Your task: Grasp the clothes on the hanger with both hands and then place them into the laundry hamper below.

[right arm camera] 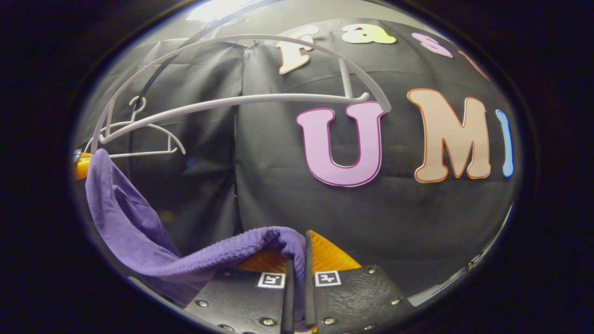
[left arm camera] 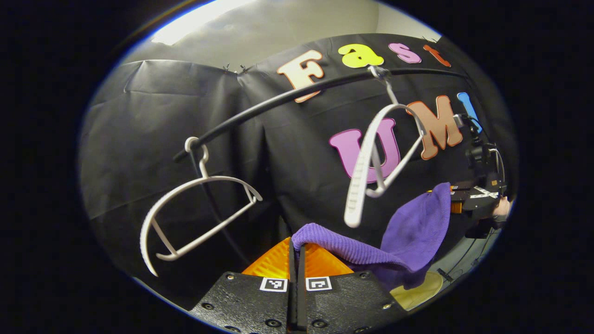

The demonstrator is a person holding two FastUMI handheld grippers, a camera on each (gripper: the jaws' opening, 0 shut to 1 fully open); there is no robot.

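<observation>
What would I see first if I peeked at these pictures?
First, the soft purple knitted cloth: it hangs stretched between the left tongs and the right tongs, each pinching one end. Above it, two bare white plastic hangers dangle from a black rail, one on the left and one tilted near the middle.

Dim booth, lit from a bright ceiling glow at upper left. Fisheye bending curves the hanger rail strongly. Edges darken and soften.
</observation>
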